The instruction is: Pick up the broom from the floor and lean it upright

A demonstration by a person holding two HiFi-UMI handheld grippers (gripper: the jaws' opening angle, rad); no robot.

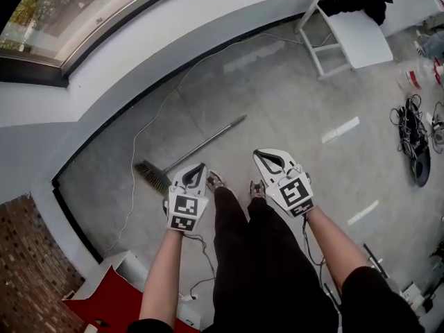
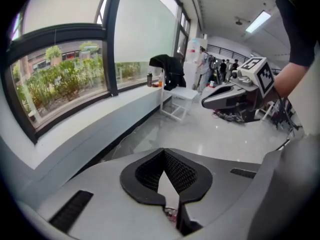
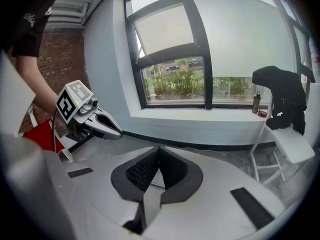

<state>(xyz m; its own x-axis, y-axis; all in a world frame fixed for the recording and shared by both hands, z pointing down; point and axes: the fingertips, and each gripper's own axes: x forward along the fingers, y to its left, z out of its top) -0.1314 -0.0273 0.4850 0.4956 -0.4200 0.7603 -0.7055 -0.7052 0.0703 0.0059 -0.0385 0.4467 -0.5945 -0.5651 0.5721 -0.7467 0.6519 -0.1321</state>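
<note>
Task not started. Broom (image 1: 205, 146) lies flat on the floor (image 1: 298, 109) beside the wall (image 1: 159, 44), bristles just ahead of my left gripper (image 1: 198, 169). Left gripper and right gripper (image 1: 266, 157) are both clenched on nothing (pads together), neither touching it. Left to do: open, grab handle, lift, lean upright.

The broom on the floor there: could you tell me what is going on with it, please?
A person stands over the broom, which lies flat on the grey floor just ahead of their feet, with its brush end nearer the left gripper. That gripper and the right gripper are both shut with nothing between their jaws, and the person holds them out in front, above the floor. Neither touches the broom, so it has not yet been picked up.
</note>
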